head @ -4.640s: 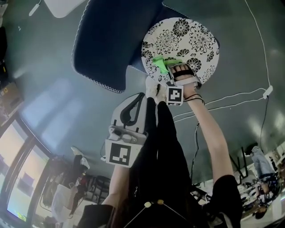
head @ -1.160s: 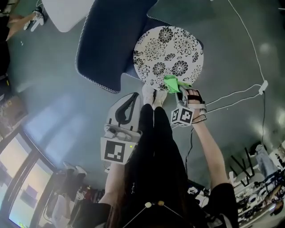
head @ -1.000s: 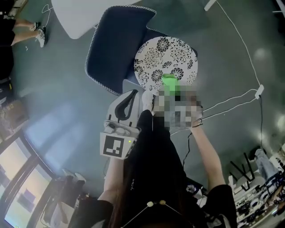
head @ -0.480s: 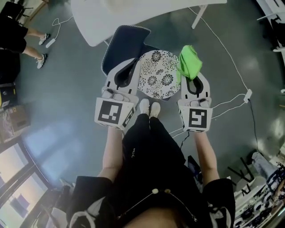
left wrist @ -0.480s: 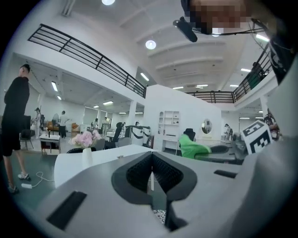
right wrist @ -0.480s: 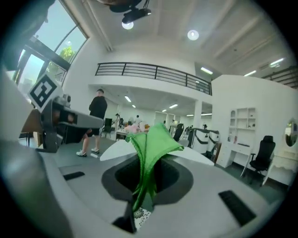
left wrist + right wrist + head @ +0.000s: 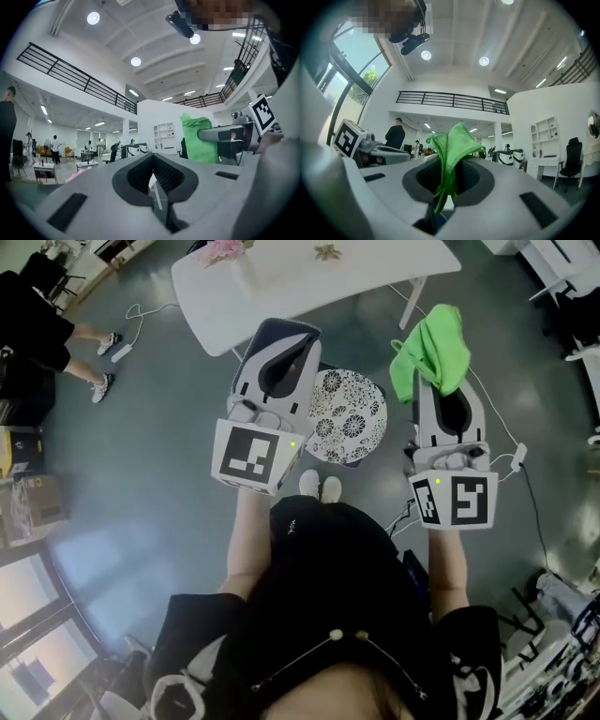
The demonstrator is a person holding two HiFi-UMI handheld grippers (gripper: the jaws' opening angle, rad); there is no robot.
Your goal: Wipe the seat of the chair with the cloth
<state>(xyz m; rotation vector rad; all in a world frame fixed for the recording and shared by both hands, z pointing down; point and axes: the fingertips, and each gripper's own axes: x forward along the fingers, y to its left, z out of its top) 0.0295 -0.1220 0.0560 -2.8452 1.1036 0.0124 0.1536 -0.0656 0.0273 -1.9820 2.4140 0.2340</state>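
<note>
Right gripper (image 7: 441,381): jaws clamped on a bright green cloth (image 7: 431,348). In the right gripper view, the fabric (image 7: 452,145) stands pinched between the closed jaws of the right gripper (image 7: 449,173) and fans out above them in folds.

Left gripper (image 7: 279,343): in the left gripper view, the jaws (image 7: 152,161) are together with nothing between them. The green cloth (image 7: 199,138) shows to its right.

Round chair seat with a black-and-white floral pattern (image 7: 349,415): it sits on the grey floor (image 7: 141,484) and appears between the two grippers in the head view, just ahead of the person's white shoes (image 7: 321,487). The cloth is held clear of the seat, off to its right, not touching it.

Long white table (image 7: 309,268): it stands beyond the seat.
</note>
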